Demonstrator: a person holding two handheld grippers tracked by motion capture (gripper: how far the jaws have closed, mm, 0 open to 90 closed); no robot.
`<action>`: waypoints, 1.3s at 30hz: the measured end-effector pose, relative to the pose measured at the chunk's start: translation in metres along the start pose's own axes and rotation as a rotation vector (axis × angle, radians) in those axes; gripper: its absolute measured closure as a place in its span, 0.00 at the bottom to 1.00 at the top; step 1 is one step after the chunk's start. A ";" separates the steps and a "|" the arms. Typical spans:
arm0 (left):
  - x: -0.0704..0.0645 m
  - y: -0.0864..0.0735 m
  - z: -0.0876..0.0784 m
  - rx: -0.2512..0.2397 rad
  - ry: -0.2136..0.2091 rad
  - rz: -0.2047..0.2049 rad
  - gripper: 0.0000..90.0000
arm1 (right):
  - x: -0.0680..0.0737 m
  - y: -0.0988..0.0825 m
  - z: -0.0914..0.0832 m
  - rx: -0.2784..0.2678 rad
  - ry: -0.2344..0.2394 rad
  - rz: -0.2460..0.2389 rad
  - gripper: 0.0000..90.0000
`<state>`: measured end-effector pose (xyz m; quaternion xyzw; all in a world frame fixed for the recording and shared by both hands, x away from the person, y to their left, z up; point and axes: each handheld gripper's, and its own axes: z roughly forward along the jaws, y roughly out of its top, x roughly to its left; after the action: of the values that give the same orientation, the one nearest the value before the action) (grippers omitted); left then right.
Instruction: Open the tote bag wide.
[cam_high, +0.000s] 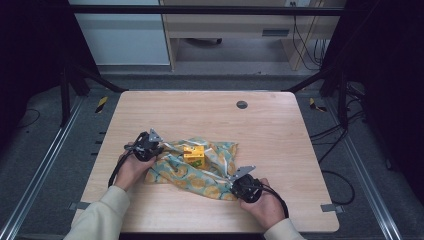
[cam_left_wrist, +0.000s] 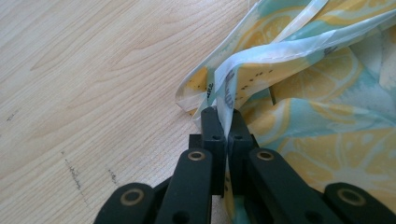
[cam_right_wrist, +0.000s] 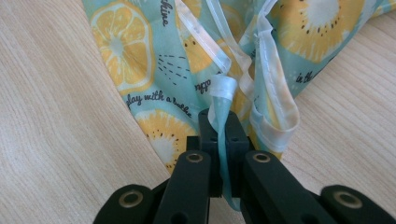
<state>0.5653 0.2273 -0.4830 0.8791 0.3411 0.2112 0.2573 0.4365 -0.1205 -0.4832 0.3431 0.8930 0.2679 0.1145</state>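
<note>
A teal cloth printed with lemon slices (cam_high: 200, 172) lies crumpled in the middle of the wooden table (cam_high: 200, 115). A small yellow box (cam_high: 193, 155) sits on top of it. My left gripper (cam_high: 156, 148) pinches the cloth's left corner; in the left gripper view the white-hemmed cloth edge (cam_left_wrist: 243, 65) runs between the closed jaws of the left gripper (cam_left_wrist: 225, 116). My right gripper (cam_high: 231, 181) holds the cloth's near right corner, and the right gripper view shows a hem strip (cam_right_wrist: 222, 95) clamped in the right gripper (cam_right_wrist: 219, 119).
A round grey grommet (cam_high: 242, 104) sits in the table near its far edge. Black frame posts stand at both far corners. Cables trail on the floor to the right. Bare wood surrounds the cloth on all sides.
</note>
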 end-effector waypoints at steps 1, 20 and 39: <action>0.000 0.000 0.000 0.001 0.001 0.002 0.99 | 0.000 0.000 0.000 -0.001 -0.001 -0.002 1.00; 0.004 -0.002 -0.013 -0.050 0.050 -0.035 0.78 | 0.000 -0.002 -0.006 -0.066 -0.003 0.012 0.82; 0.004 0.014 -0.109 -0.226 0.015 -0.107 0.18 | -0.018 0.027 -0.086 -0.319 -0.168 0.090 0.11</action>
<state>0.5156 0.2551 -0.3892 0.8235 0.3633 0.2407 0.3632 0.4313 -0.1499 -0.3967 0.3813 0.8102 0.3815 0.2296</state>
